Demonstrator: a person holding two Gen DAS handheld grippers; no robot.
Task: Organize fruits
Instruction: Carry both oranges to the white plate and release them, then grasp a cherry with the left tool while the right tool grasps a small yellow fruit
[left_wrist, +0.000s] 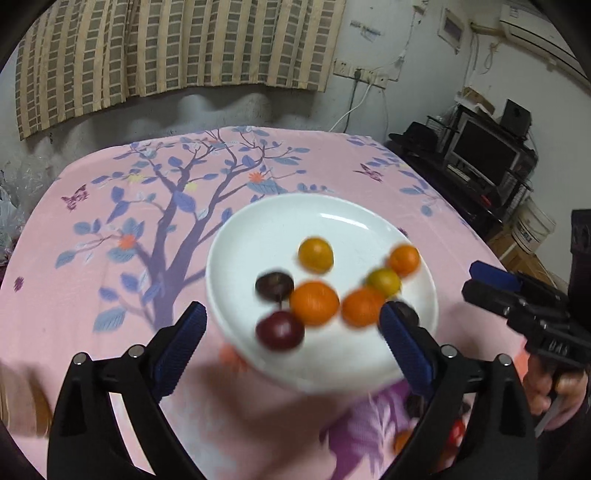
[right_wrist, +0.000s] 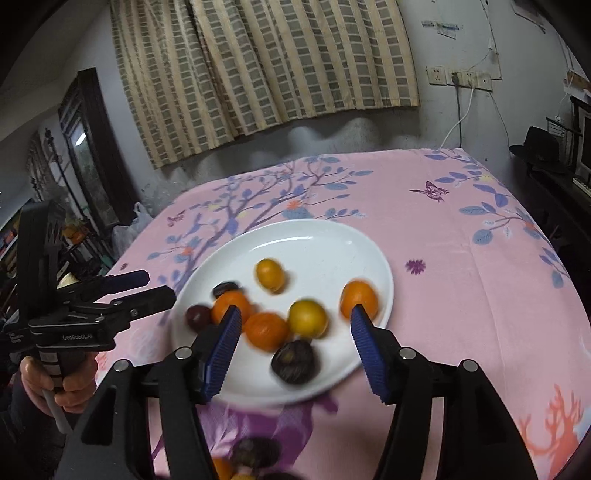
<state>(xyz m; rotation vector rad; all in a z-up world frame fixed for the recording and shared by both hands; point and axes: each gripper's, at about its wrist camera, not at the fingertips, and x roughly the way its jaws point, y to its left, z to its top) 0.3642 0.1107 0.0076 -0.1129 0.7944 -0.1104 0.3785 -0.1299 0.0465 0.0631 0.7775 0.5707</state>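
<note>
A: Where is the fruit?

B: Mostly on the white plate (right_wrist: 325, 240), which sits on the pink tablecloth (right_wrist: 461, 277). I count 8 pieces there: 4 oranges, 1 yellowish fruit (right_wrist: 307, 318) and 3 dark plums, all blurred. The nearest plum (right_wrist: 294, 361) lies close to the plate's front rim.

A: And the grippers?

B: The left gripper (left_wrist: 291, 326) hangs over the plate's near edge, jaws wide apart, nothing between them. The right gripper (right_wrist: 293, 325) has its jaws apart too; fruit shows behind the gap, but neither pad presses on any.

A: Anything off the plate?

B: A few pieces lie on the cloth in front, one dark (right_wrist: 255, 452), partly hidden.
</note>
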